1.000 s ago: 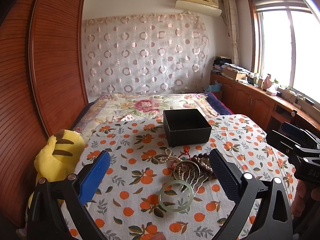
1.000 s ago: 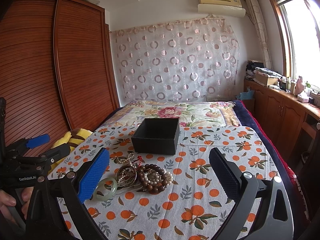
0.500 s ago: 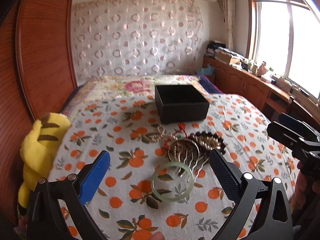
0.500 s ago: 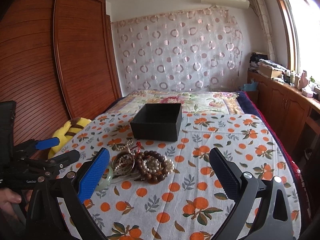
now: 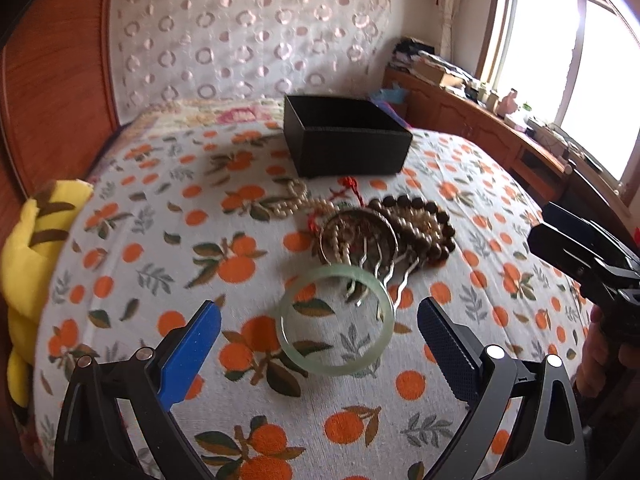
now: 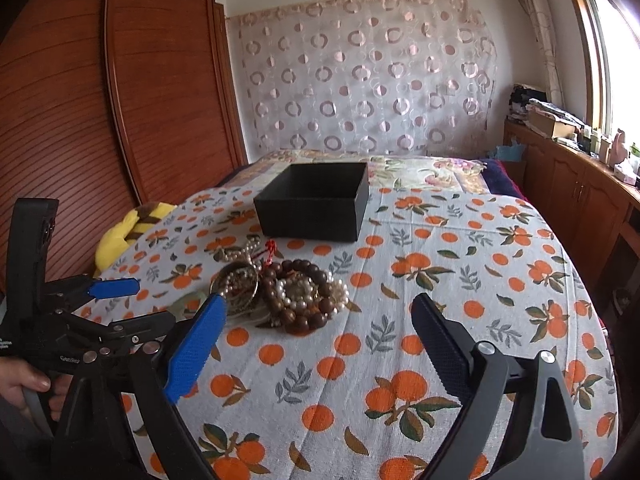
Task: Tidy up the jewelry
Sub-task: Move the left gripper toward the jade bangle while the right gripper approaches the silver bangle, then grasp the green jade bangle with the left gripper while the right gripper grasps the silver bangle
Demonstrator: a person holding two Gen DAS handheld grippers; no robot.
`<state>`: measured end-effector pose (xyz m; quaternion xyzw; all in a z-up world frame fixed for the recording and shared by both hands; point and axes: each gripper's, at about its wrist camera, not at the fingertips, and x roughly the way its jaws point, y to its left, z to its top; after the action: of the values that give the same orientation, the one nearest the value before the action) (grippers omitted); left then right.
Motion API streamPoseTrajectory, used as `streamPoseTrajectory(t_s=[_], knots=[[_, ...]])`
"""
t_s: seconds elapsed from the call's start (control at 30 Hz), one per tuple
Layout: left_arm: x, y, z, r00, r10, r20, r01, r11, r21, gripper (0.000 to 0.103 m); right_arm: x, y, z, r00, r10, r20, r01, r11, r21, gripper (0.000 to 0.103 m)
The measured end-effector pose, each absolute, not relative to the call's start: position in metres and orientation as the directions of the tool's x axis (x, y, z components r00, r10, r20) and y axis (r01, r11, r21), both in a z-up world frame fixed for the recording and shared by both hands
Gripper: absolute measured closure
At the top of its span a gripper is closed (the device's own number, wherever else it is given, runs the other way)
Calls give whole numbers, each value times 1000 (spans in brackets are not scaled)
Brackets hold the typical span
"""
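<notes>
Left tool [image 5: 320, 332] over flat-lying bangle [image 5: 335, 319]

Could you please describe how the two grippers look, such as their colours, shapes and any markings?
Both look the same. The left gripper and the right gripper each have a black angular frame with silver round bolts and two flat fingers: one bright blue pad, one black textured pad. The left gripper's body, seen from the right wrist camera, carries small white lettering, too small to read fully. No cables or sleeves are visible.

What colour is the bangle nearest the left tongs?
Pale translucent green; the bangle shows best in the left wrist view.
</notes>
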<state>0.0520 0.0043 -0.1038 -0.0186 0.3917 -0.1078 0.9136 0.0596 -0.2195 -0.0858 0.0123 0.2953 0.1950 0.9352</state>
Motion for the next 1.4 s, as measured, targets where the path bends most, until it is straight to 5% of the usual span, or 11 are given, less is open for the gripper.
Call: streamPoseTrajectory(t_s=[0.5,0.63,0.9,1.17,1.4], knots=[[68,1,-123,589,-286,-756,224,956,-187,18,63,-220,-95,735,344,-584,-354,930,102,15],[69,-1,-122,592,-264,-761,232,961,-153,35,64,-221,-95,734,343,-587,-356,929,98,15],[60,10,-111,623,-261,-737,229,962,-147,35,74,-206,-98,696,370,-615,-415,907,76,15],[58,24,-101,658,-249,-711,212,967,-142,35,110,-168,-97,608,440,-661,-538,840,65,53],[63,37,-100,669,-225,-708,187,973,-133,35,140,-127,-95,515,481,-709,-645,763,49,70]])
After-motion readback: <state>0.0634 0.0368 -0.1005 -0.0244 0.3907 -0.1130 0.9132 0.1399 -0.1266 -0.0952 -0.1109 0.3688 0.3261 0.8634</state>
